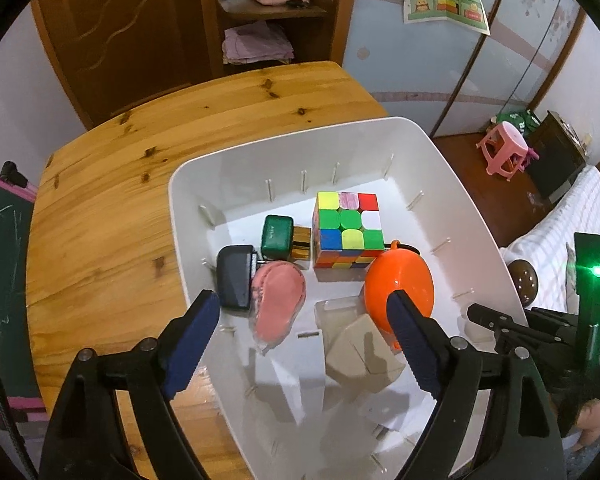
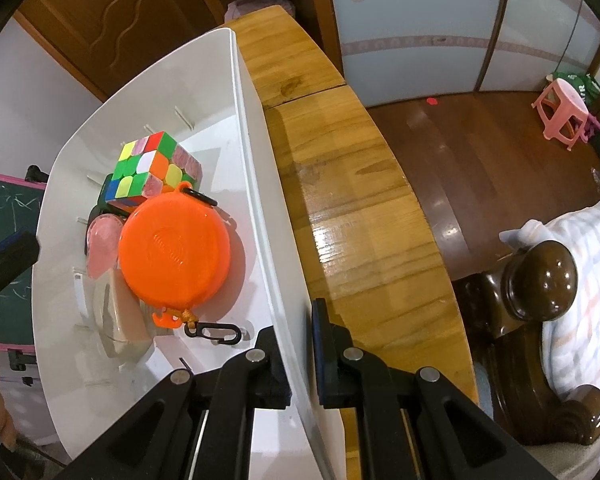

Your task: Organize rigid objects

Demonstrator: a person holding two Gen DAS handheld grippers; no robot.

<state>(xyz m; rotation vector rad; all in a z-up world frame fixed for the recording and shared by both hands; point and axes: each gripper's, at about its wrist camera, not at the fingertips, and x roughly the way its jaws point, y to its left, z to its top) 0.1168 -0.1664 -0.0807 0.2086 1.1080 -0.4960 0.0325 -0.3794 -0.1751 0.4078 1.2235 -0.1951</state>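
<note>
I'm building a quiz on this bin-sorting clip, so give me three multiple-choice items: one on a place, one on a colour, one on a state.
1. Where does the puzzle cube sit?
A. On the bare wooden table
B. Inside the white bin
C. On the pink stool

2. What colour is the round case with the clip?
A. Orange
B. Blue
C. Grey

3. What is the right gripper doing?
A. Hanging open above the floor
B. Holding the puzzle cube
C. Clamped on the white bin's side wall

Key:
1 B: the left wrist view shows the cube on the floor of the white bin, beside the green case.
2 A: both views show it bright orange.
3 C: in the right wrist view the wall runs between its two fingers, one inside the bin and one outside. The left gripper hangs open above the bin.
</note>
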